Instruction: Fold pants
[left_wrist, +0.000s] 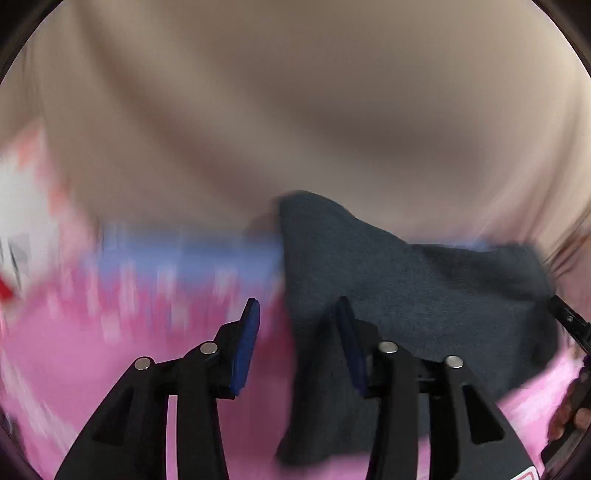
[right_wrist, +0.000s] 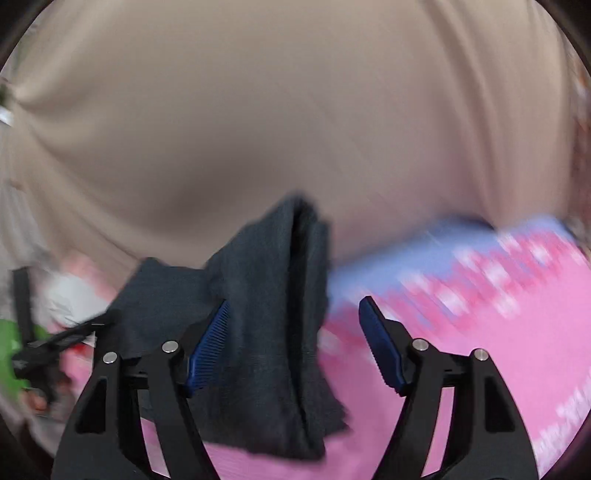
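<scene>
The dark grey knit pants (left_wrist: 406, 295) are seen bunched over a pink patterned cloth surface (left_wrist: 110, 362), in front of a beige fabric backdrop (left_wrist: 295, 92). The left gripper (left_wrist: 299, 339) is held with fingers apart, cloth draped against its right finger. The right gripper (right_wrist: 295, 343) is likewise spread, the pants (right_wrist: 266, 332) lying against its left blue pad (right_wrist: 207, 350); much is blurred

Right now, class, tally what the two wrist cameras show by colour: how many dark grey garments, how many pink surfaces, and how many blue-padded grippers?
Dark grey pants: 1
Pink mat: 1
Blue-padded grippers: 2, the left gripper and the right gripper, both with jaws apart
Total: 4
</scene>
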